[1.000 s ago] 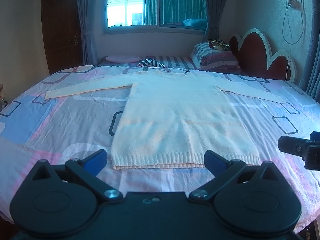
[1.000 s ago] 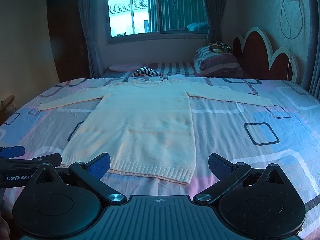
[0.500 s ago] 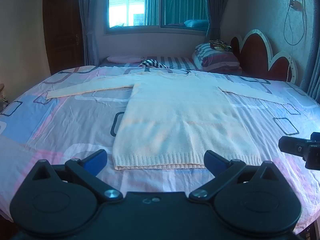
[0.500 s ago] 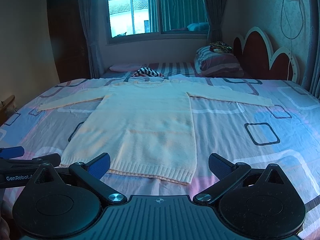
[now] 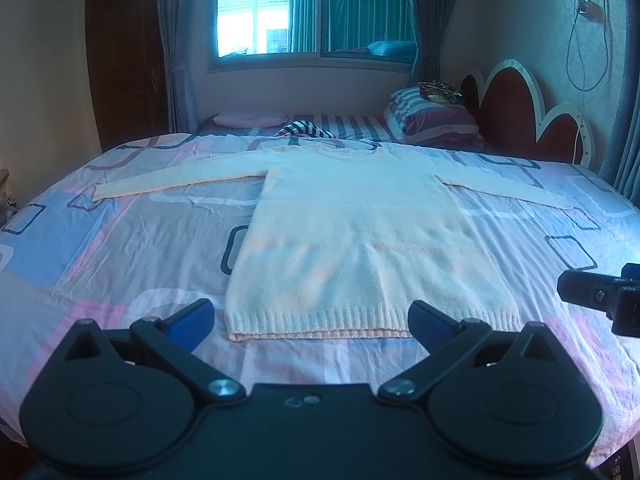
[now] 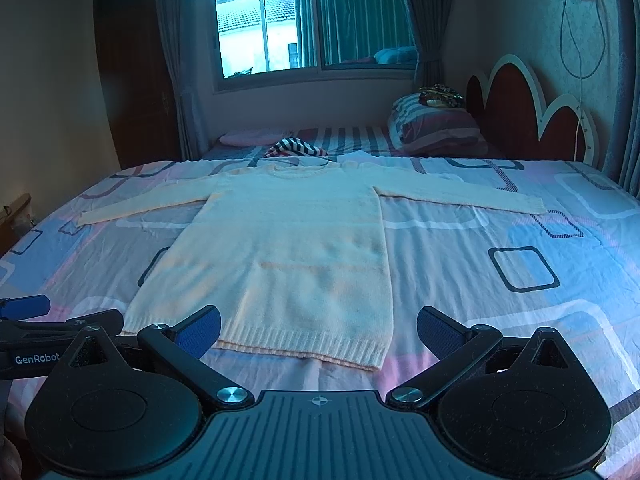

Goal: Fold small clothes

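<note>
A cream knit sweater [image 5: 352, 232] lies flat on the bed, both sleeves spread out to the sides, ribbed hem nearest me. The same sweater [image 6: 288, 256] fills the middle of the right wrist view. My left gripper [image 5: 310, 320] hovers open just in front of the hem, nothing between its blue pads. My right gripper [image 6: 318, 330] is open too, above the hem's right part. A piece of the right gripper [image 5: 600, 294] shows at the right edge of the left wrist view, and the left gripper [image 6: 48, 328] at the left edge of the right wrist view.
The bed has a pink, blue and grey patterned sheet [image 5: 120, 248]. A striped pillow [image 5: 432, 118], a pink pillow [image 5: 248, 120] and a striped cloth [image 5: 306, 130] lie at the far side. A red headboard [image 5: 524, 120] stands at the right, a window [image 5: 312, 12] behind.
The left wrist view has shifted slightly, the sweater sitting a touch further right in it. Both grippers stay open and the sweater has not moved.
</note>
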